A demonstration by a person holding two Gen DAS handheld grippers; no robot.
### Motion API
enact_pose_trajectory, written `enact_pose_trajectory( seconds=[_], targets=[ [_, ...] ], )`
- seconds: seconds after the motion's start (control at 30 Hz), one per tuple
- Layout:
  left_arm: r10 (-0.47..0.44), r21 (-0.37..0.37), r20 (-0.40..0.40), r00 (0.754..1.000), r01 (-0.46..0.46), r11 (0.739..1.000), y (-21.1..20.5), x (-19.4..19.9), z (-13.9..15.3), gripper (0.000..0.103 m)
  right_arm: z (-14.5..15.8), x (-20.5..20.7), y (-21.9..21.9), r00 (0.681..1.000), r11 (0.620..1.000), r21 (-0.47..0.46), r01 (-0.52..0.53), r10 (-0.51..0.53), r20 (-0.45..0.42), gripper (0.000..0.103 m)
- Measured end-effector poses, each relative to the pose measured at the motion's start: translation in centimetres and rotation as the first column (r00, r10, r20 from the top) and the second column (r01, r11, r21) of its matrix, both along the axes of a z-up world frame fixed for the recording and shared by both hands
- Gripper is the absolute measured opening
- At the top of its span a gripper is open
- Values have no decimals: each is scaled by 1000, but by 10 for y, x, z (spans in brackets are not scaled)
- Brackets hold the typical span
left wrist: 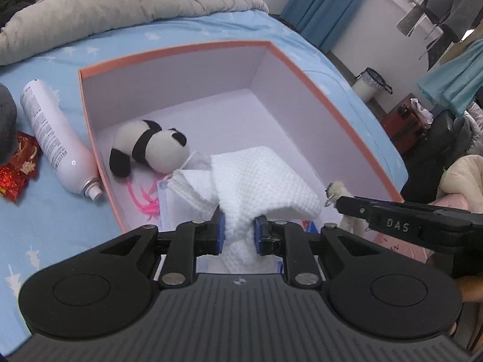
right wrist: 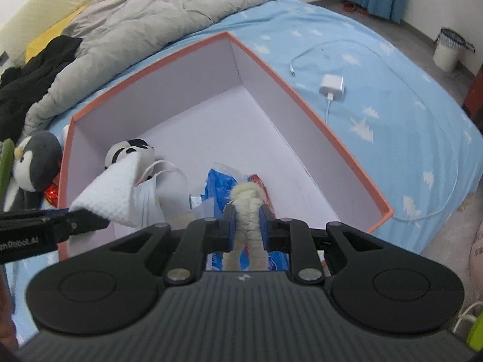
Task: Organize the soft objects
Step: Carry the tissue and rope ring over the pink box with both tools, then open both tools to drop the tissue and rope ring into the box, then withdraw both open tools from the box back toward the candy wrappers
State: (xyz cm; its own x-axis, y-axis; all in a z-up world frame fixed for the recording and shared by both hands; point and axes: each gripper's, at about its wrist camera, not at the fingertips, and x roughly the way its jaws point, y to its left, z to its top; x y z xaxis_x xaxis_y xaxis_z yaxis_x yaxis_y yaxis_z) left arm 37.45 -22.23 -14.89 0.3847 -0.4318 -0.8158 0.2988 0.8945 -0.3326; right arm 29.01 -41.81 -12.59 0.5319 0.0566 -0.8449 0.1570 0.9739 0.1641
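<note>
An open orange-rimmed box [left wrist: 305,72] [right wrist: 299,96] with a pale inside sits on the blue bed. My left gripper [left wrist: 239,229] is shut on a white waffle cloth [left wrist: 265,181] that hangs over the box's near part; in the right wrist view the cloth [right wrist: 111,193] shows at the left. My right gripper [right wrist: 247,223] is shut on a cream fuzzy plush toy [right wrist: 247,208] above the box; its keychain end [left wrist: 333,191] shows beside the left gripper. A panda plush [left wrist: 151,147] [right wrist: 128,155] lies in the box, along with a face mask [right wrist: 148,199] and a blue packet [right wrist: 220,187].
A white spray can [left wrist: 54,135] and a red wrapper [left wrist: 18,169] lie left of the box. A penguin plush [right wrist: 33,160] sits by the box's left wall. A charger with cable [right wrist: 332,86] lies on the sheet to the right. A grey duvet [right wrist: 135,21] is heaped behind.
</note>
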Motion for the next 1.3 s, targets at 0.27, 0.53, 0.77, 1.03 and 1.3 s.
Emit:
enact_pose_trajectory(
  seconds=[0.27,0.53,0.77,1.03,1.3],
  targets=[
    [-4,12,33,999,3,1000,0,-10,15,62,15,-5,-2,999,1000,-13,-9,9,30,31],
    [-4,-8,144,990,5,1000,16,-35,53,62,51,-22,5,991,999,2,-32,32,132,31],
    [-2,-13,286,958,6,1000,53,-69,86,62,86,-56,34,959,994,13,-111,104,263,31],
    [85,-14,405,910,-87,996,106,-118,108,62,102,-97,73,909,981,1,-196,181,376,31],
    [179,-43,440,880,-179,983,155,-168,107,62,105,-127,115,862,962,-8,-272,247,443,31]
  ],
)
